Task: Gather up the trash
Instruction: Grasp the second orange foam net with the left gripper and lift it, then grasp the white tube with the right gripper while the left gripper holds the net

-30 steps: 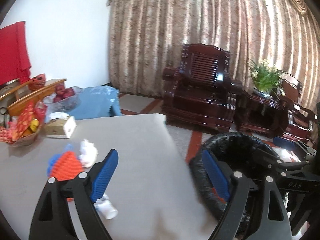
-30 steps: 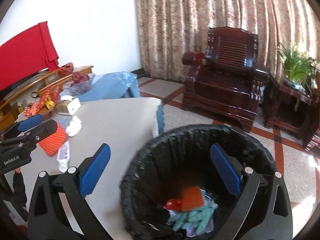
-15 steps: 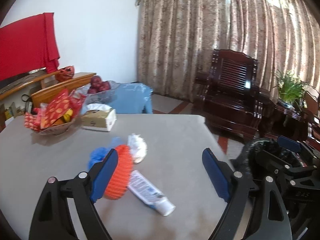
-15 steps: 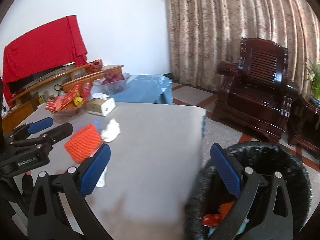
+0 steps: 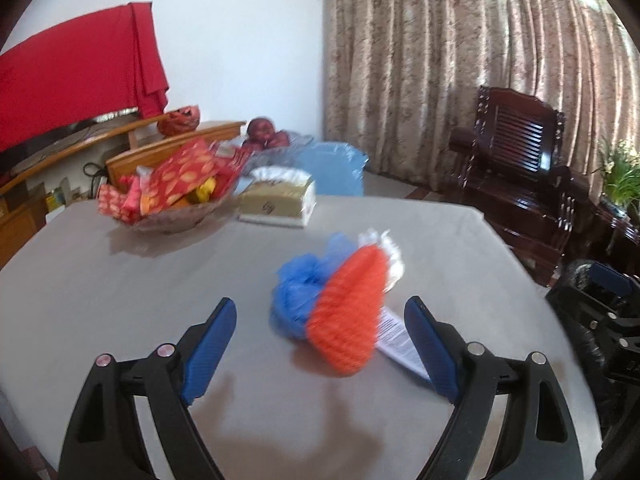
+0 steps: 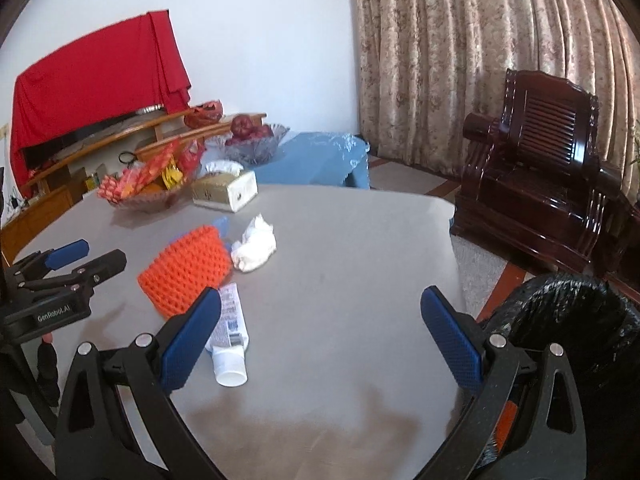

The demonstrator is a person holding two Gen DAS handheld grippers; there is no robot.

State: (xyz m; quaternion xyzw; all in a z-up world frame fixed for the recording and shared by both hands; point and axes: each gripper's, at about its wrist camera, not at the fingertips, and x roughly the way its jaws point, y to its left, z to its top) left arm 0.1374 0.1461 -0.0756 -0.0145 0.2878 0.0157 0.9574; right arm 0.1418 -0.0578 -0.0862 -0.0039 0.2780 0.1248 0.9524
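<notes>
My left gripper point(image 5: 320, 336) hangs over the grey table point(image 5: 120, 288), jaws spread wide and holding nothing. The orange foam net point(image 5: 348, 312) lies just ahead at twelve o'clock, touching a blue net point(image 5: 300, 292), with crumpled white tissue point(image 6: 256, 244) behind it. My right gripper point(image 6: 320, 332) is also wide apart and empty; a white tube point(image 6: 230, 340) lies by its ten o'clock pad. The black-lined bin point(image 6: 572, 320) stands at three o'clock, off the table edge.

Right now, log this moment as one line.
left claw: open, empty | right claw: open, empty | table: orange foam net, tube, tissue
</notes>
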